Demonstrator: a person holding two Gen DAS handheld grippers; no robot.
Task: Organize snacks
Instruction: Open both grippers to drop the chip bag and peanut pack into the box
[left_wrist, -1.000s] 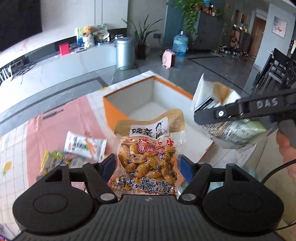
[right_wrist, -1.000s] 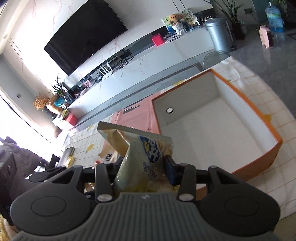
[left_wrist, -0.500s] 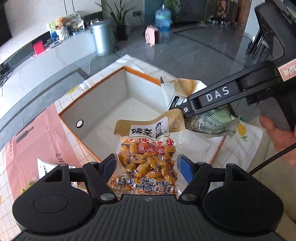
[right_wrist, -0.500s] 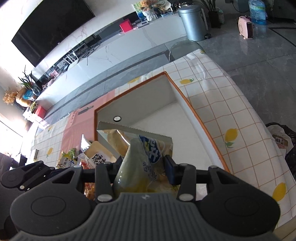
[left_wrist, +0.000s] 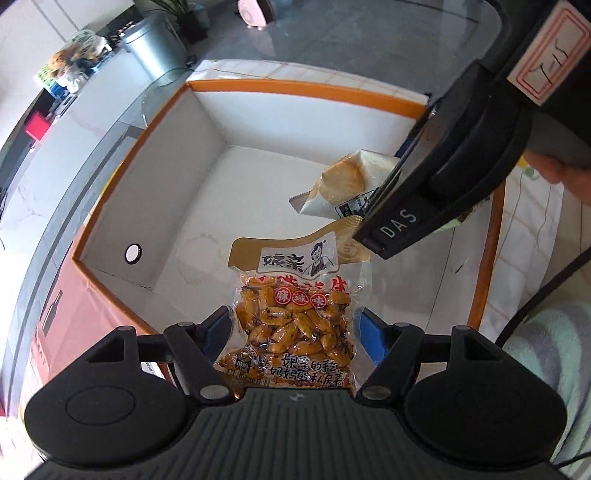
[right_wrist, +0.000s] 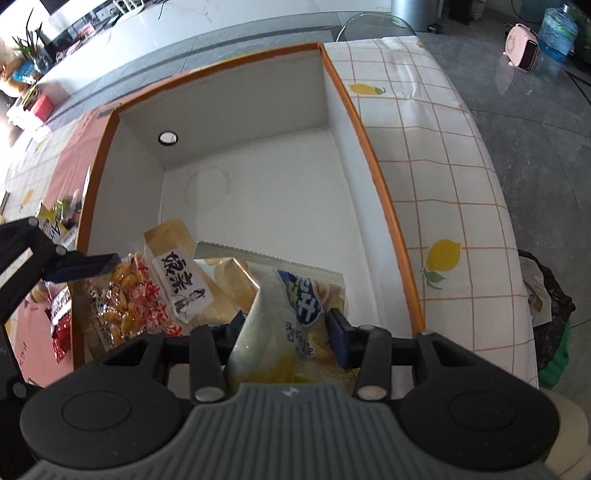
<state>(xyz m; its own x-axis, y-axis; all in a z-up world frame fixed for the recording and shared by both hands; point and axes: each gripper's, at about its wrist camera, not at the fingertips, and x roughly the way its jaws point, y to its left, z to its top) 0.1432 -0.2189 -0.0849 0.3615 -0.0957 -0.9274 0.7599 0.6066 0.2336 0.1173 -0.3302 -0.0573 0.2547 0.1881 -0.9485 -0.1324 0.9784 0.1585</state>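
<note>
My left gripper (left_wrist: 295, 325) is shut on a clear bag of orange spicy peanuts (left_wrist: 295, 314) with a gold header, holding it by its lower sides above the white inside of an orange-rimmed box (left_wrist: 295, 86). My right gripper (right_wrist: 286, 323) is shut on a pale yellow cracker packet (right_wrist: 291, 314), also over the box (right_wrist: 369, 147). In the right wrist view the peanut bag (right_wrist: 133, 306) hangs just left of the packet, with one blue left pad (right_wrist: 88, 266) at its edge. In the left wrist view the cracker packet (left_wrist: 343, 184) shows under the right gripper's black body.
The box floor is bare, with a round hole (right_wrist: 168, 137) in its far wall. It stands on a lemon-print tablecloth (right_wrist: 443, 184) beside a pink mat (right_wrist: 70, 155). Several loose snack packs (right_wrist: 55, 221) lie left of the box. A dark bag (right_wrist: 550, 295) sits off the table's right edge.
Both grippers have come down and tipped forward, from beside the box to right over its inside. Each still holds its packet, and the two packets have come closer together.
</note>
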